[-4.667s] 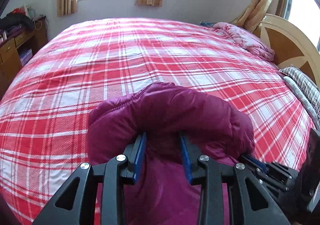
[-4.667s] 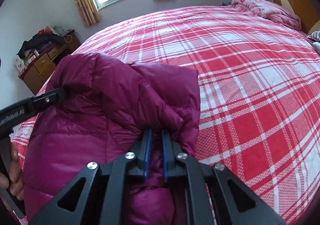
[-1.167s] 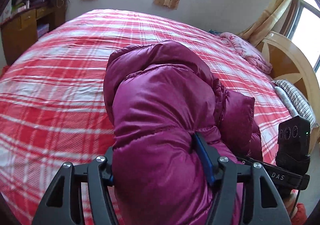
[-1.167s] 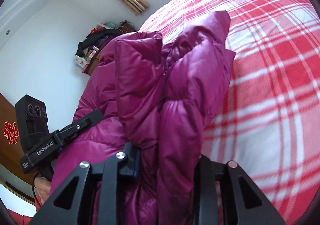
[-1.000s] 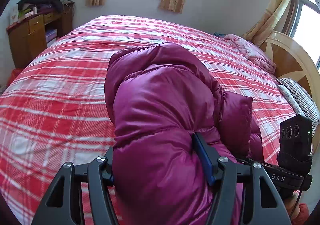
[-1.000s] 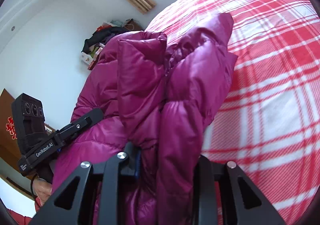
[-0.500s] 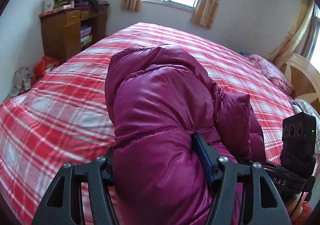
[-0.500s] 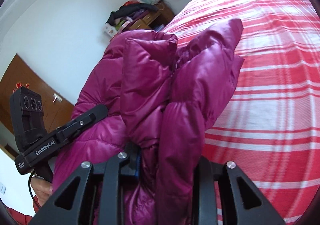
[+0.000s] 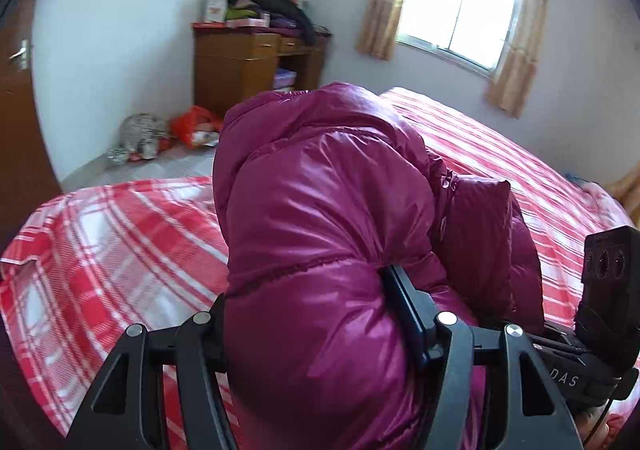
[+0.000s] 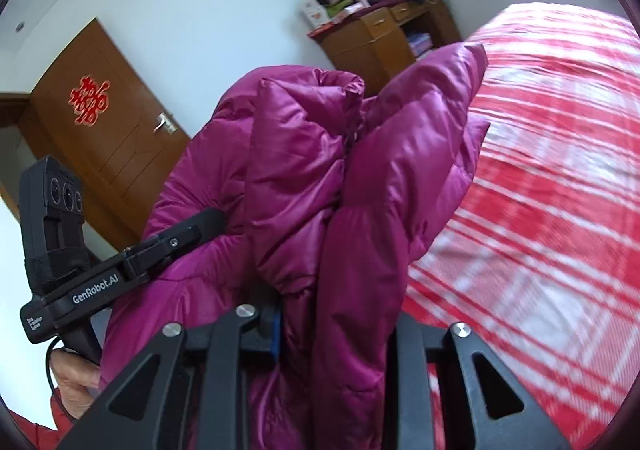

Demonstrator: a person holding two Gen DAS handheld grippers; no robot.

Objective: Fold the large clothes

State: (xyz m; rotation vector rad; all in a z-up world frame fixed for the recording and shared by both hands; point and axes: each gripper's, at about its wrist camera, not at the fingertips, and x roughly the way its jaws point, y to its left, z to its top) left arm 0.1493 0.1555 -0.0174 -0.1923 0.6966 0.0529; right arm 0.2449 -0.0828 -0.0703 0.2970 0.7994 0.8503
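A magenta puffer jacket (image 9: 320, 217) is bundled up and held in the air above the red plaid bed (image 9: 120, 234). My left gripper (image 9: 316, 314) is shut on a thick fold of the jacket, with the fabric bulging between its jaws. My right gripper (image 10: 336, 334) is shut on another thick fold of the same jacket (image 10: 352, 177). The right gripper's body shows at the right in the left wrist view (image 9: 600, 314). The left gripper's body shows at the left in the right wrist view (image 10: 100, 274). Most fingertips are hidden by fabric.
A wooden cabinet (image 9: 256, 61) with piled clothes stands by the wall beyond the bed's corner. Bags (image 9: 168, 133) lie on the floor beside it. A brown door (image 10: 104, 129) with a red ornament is at the left. A curtained window (image 9: 460, 13) is behind the bed.
Both grippers have swung to the left with the jacket held between them. The view now faces the cabinet, door and bed corner instead of the bed's middle. The grips are unchanged.
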